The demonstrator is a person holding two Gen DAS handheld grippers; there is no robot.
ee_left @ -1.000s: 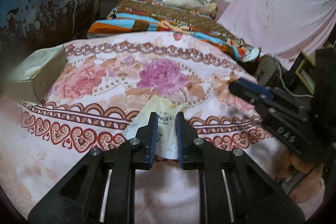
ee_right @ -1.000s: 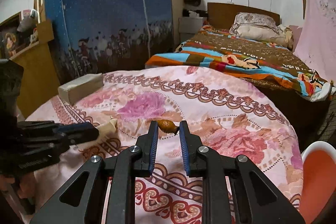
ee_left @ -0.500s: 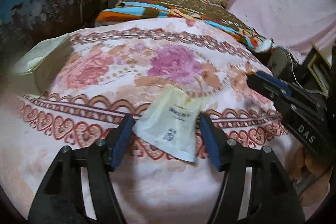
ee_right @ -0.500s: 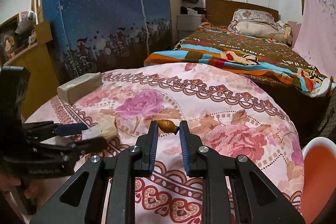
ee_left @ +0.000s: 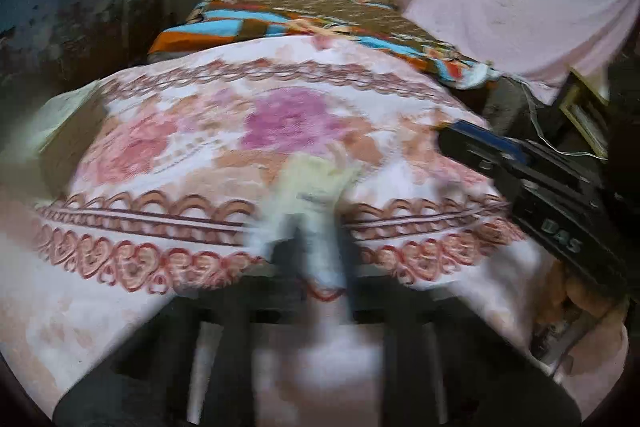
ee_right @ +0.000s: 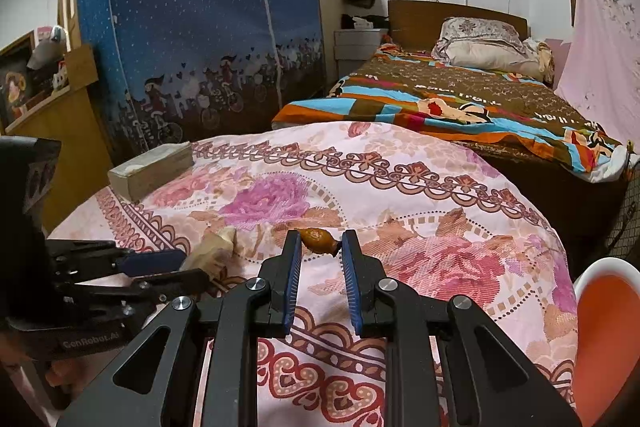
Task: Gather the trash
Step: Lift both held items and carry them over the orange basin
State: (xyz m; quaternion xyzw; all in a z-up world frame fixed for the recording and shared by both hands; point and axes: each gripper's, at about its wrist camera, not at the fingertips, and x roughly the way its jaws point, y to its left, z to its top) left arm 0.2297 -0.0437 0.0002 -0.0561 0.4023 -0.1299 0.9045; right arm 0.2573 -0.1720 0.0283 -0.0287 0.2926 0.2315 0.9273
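Note:
A pale cream wrapper (ee_left: 316,179) lies on the flowered pink tablecloth (ee_left: 180,155). My left gripper (ee_left: 316,239) is blurred, with its jaws together on the near end of the wrapper. From the right wrist view the wrapper (ee_right: 214,247) sticks out from the tips of the left gripper (ee_right: 196,265). My right gripper (ee_right: 319,239) holds a small orange-brown scrap (ee_right: 318,239) between its fingertips, just above the cloth. In the left wrist view the right gripper (ee_left: 456,137) shows at the right edge.
A flat beige box (ee_right: 152,167) sits at the table's far left edge. Beyond the table are a bed (ee_right: 460,107) with a striped blanket, and a blue fabric wardrobe (ee_right: 192,27). An orange and white round seat (ee_right: 604,327) stands at the lower right.
The left jaws held the wrapper, opened wide around it half a second ago, and have now closed on it again. The right gripper and its scrap have not moved.

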